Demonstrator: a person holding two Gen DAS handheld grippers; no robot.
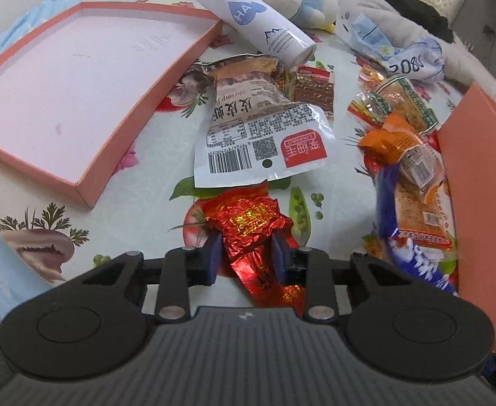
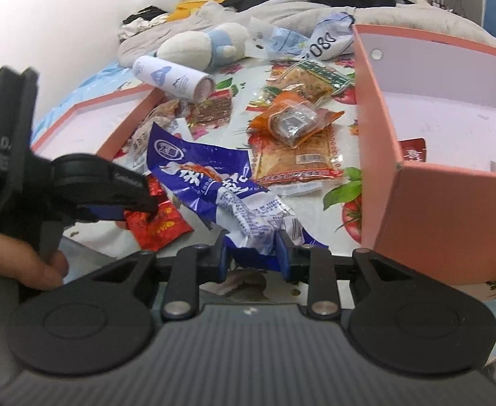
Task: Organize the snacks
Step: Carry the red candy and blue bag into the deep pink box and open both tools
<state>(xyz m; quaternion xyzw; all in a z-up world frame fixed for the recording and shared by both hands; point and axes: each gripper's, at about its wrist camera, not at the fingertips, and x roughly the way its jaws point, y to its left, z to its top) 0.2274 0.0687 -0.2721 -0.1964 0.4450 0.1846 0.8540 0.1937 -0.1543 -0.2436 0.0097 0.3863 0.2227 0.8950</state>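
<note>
— Red foil packet point(image 1: 248, 233) lies nearest the left wrist camera, on the vegetable-print tablecloth point(image 1: 139, 176) just below the white shrimp snack bag point(image 1: 261, 135). How would it handle?

— Light and crinkly, by the look of it. The foil seems thin and slick, so it could slide out of a loose pinch. Its creased middle looks like the better place to take it than a flat end.

— And the left gripper point(image 1: 246, 253)?

— Partly closed around that middle. Both blue pads point(image 1: 214, 253) sit against the foil's sides and seem to press it, so it reads as a grip, though only just made. The packet lies on the cloth, not lifted.

— The right gripper point(image 2: 253, 253)?

— Its jaws stand narrow, clamped on the bunched end of the blue and white wrapper point(image 2: 214, 182), which is soft and limp and trails away across the table. The deep pink box point(image 2: 451, 196) stands just beside it on the right, with one dark red packet point(image 2: 413, 150) inside already.

— And the shallow pink lid point(image 1: 78, 94)?

— Bare, on the left, well apart from the foil packet.
</note>
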